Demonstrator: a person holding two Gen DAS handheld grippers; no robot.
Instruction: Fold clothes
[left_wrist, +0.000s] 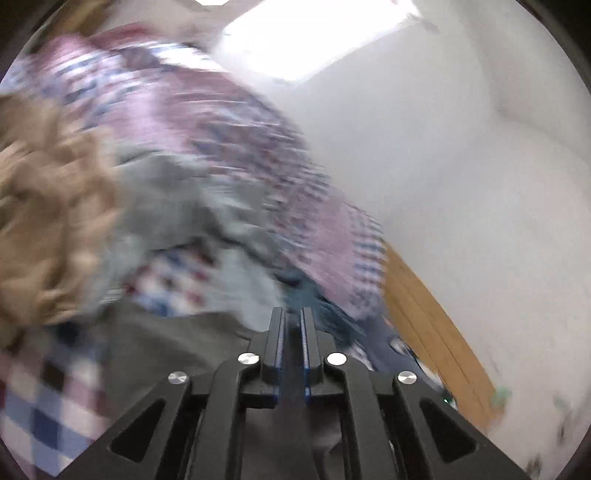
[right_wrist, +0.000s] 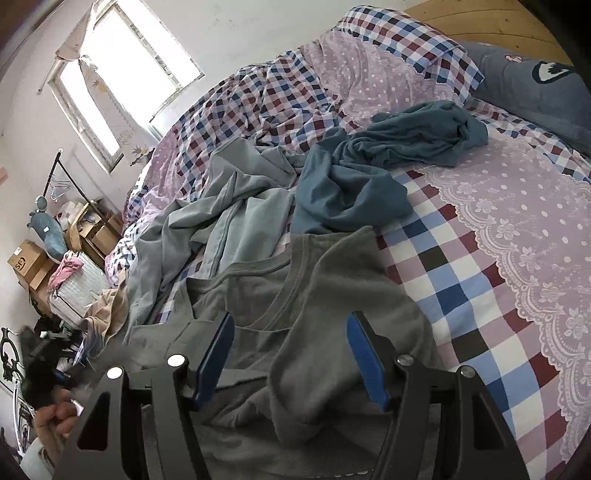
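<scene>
A dark grey T-shirt (right_wrist: 332, 295) lies crumpled on the bed with its neckline toward the pile. My right gripper (right_wrist: 290, 321) hovers just above it, open, with nothing between its blue pads. Behind it lie a light grey-blue garment (right_wrist: 236, 206) and a teal garment (right_wrist: 369, 177). The left wrist view is motion-blurred. There my left gripper (left_wrist: 293, 317) has its fingers nearly together, and dark fabric of the grey T-shirt (left_wrist: 177, 347) seems pinched between them. Ahead of it are a tan cloth (left_wrist: 48, 206) and the teal garment (left_wrist: 314, 306).
The checked and lilac bedspread (right_wrist: 480, 258) covers the bed. A blue pillow (right_wrist: 535, 85) rests against the wooden headboard (right_wrist: 480, 18). Left of the bed stand boxes (right_wrist: 29, 262) and a white suitcase (right_wrist: 81, 284). A person's hand (right_wrist: 55, 413) shows at the lower left.
</scene>
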